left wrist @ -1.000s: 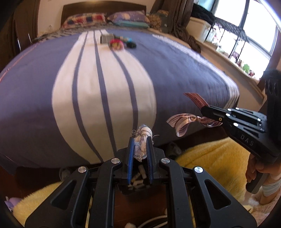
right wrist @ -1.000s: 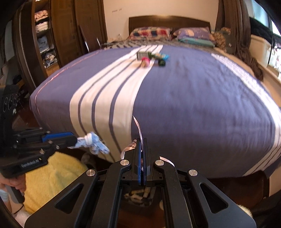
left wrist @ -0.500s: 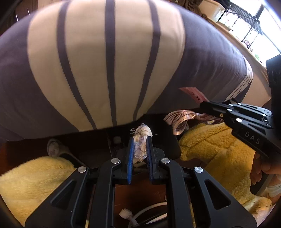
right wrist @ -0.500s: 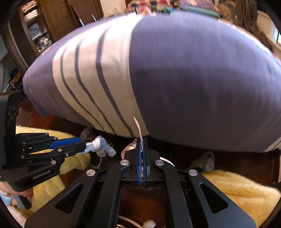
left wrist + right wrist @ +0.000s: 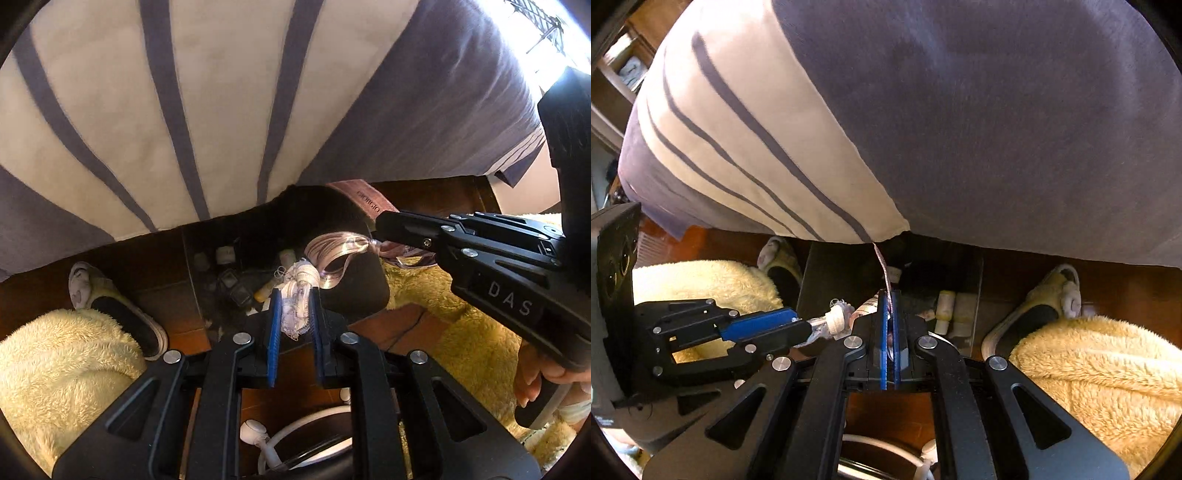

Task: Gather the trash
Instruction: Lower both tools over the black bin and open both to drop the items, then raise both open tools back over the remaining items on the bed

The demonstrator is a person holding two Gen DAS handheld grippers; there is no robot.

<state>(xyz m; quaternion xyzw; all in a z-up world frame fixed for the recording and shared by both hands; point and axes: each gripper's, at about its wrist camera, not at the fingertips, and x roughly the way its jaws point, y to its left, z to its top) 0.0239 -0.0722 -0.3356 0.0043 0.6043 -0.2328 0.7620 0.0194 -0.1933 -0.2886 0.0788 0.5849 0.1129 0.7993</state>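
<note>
My left gripper [image 5: 295, 295] is shut on a crumpled white wad of trash [image 5: 298, 295], held low over a dark open bin [image 5: 354, 291] with several small items inside, at the foot of the bed. My right gripper [image 5: 891, 295] is shut on a thin pink ribbon wrapper [image 5: 884, 269]; in the left wrist view that wrapper [image 5: 340, 247] hangs from its tips just right of the wad. The left gripper also shows in the right wrist view [image 5: 809, 326], holding the wad [image 5: 836, 319] beside the right gripper, over the same bin [image 5: 964, 266].
The striped purple and white bedspread [image 5: 221, 110] overhangs just above the bin. Yellow fluffy rugs [image 5: 55, 369] lie on both sides on the wooden floor, with a slipper [image 5: 110, 306] at left and another [image 5: 1045, 306] at right. A white cable [image 5: 295, 439] lies below.
Both grippers have dropped from bed height down toward the floor, tilting downward, and now hold the wad and the wrapper over the dark bin. Both stayed shut on their trash.
</note>
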